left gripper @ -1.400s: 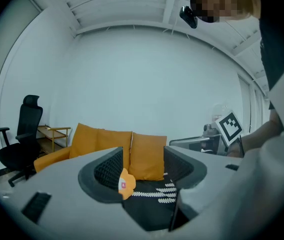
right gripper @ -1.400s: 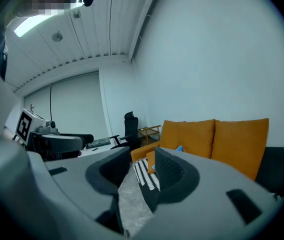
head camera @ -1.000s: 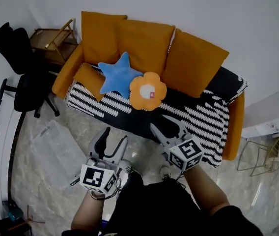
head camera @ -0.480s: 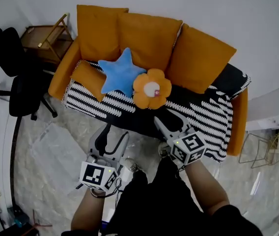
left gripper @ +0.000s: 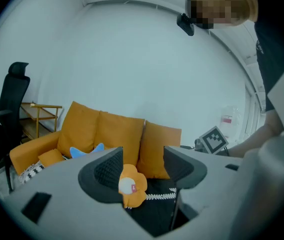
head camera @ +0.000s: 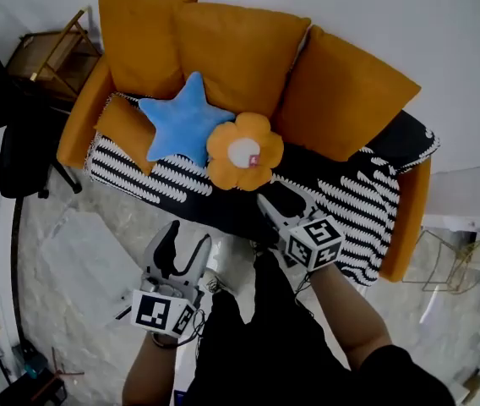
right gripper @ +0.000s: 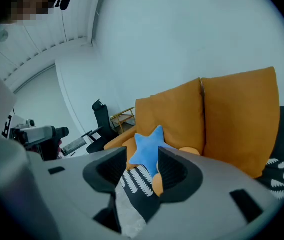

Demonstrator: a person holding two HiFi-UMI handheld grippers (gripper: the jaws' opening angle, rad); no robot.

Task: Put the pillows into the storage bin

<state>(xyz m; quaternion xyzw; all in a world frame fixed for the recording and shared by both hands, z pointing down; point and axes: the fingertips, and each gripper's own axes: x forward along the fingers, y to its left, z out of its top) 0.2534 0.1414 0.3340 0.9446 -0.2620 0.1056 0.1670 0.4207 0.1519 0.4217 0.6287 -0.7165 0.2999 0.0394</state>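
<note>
While the star pillow (head camera: 181, 127) and flower pillow (head camera: 244, 152) lie touching on the sofa's (head camera: 351, 200) left half, the left gripper (head camera: 187, 235) and right gripper (head camera: 284, 205) hang empty off its front edge; left jaws gape; right jaws, narrower, have just been opening.

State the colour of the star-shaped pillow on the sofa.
Blue; the star-shaped pillow shows best in the head view.

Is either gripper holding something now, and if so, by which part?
Nothing is held. The left gripper is open and empty; the right gripper has just been opening its jaws, with nothing between them.
</note>
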